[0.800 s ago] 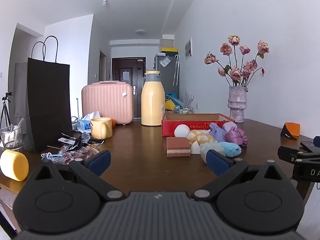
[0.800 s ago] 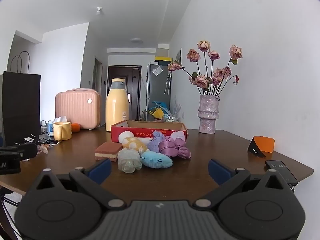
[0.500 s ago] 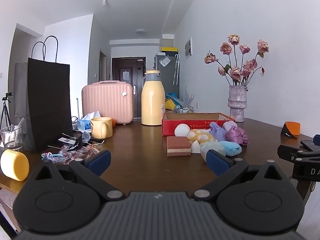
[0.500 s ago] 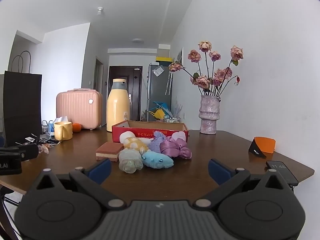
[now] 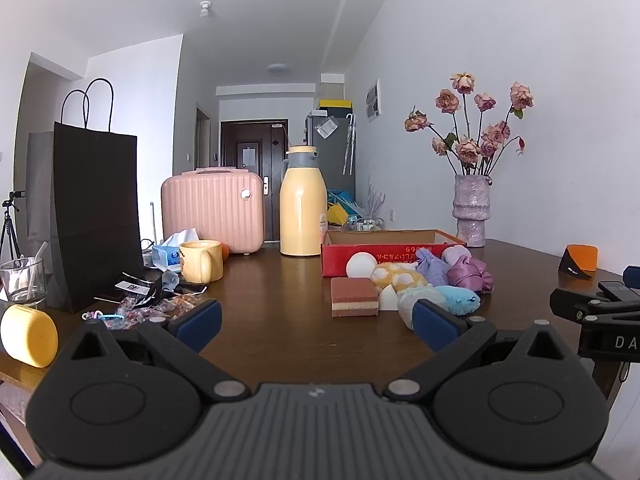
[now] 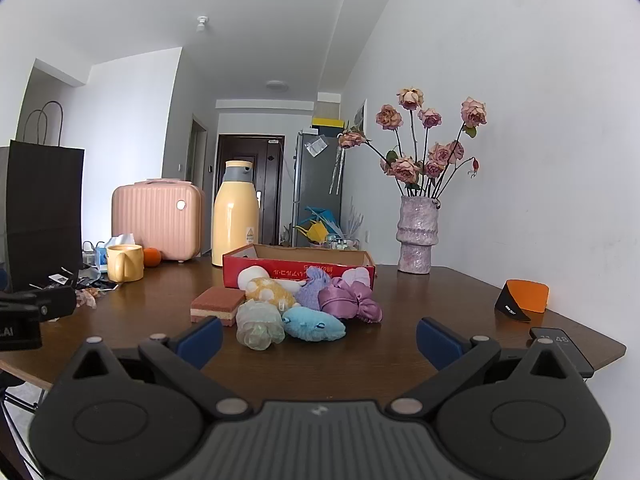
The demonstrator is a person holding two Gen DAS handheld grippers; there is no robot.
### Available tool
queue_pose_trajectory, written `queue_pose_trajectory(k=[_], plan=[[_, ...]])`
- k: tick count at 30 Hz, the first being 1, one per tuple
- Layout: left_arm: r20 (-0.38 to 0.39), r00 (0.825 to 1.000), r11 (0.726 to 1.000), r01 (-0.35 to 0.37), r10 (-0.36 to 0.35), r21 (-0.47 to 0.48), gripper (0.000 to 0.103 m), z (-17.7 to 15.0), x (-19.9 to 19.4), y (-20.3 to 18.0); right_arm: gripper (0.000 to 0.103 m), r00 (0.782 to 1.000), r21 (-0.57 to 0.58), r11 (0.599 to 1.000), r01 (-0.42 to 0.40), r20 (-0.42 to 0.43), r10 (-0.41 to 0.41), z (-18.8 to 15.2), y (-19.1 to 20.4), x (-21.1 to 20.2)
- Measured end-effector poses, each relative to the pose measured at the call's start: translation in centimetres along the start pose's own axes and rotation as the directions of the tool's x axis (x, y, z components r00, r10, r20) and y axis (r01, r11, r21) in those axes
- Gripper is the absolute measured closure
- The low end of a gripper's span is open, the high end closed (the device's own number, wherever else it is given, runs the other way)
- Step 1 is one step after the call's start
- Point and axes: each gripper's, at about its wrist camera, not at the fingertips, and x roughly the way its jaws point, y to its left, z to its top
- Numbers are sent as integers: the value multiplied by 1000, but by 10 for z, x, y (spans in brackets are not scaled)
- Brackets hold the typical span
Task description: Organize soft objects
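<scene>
Soft toys (image 6: 288,304) sit dead ahead of right gripper (image 6: 319,338), nearer than left gripper (image 5: 315,322); both w/ fingers wide apart, empty.

— How does the light look?
— Bright, even daylight; the white walls (image 6: 520,80) are nearly washed out, and the dark wooden tabletop (image 5: 280,312) carries a soft sheen.
— Shadows?
— Faint, tucked under the pale green plush toy (image 6: 258,322).
— Sharpness?
— Crisp throughout; fisheye bending curves the walls, with black vignette corners.
</scene>
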Motion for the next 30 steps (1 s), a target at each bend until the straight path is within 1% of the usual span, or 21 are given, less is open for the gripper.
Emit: queue_pose_trajectory(k=[19, 26, 30], plan=[[7, 1000, 1000, 5, -5, 17, 0, 1, 0, -1, 0, 1000, 16, 1000, 1, 2, -1, 1, -3, 5], [14, 1000, 998, 5, -6, 63, 0, 3, -2, -7, 0, 1000, 46, 999, -13, 18, 12, -1, -5, 6], [17, 1000, 996, 10, -12, 90, 0, 3, -2, -10, 0, 1000, 57, 998, -19, 12, 19, -3, -4, 7]])
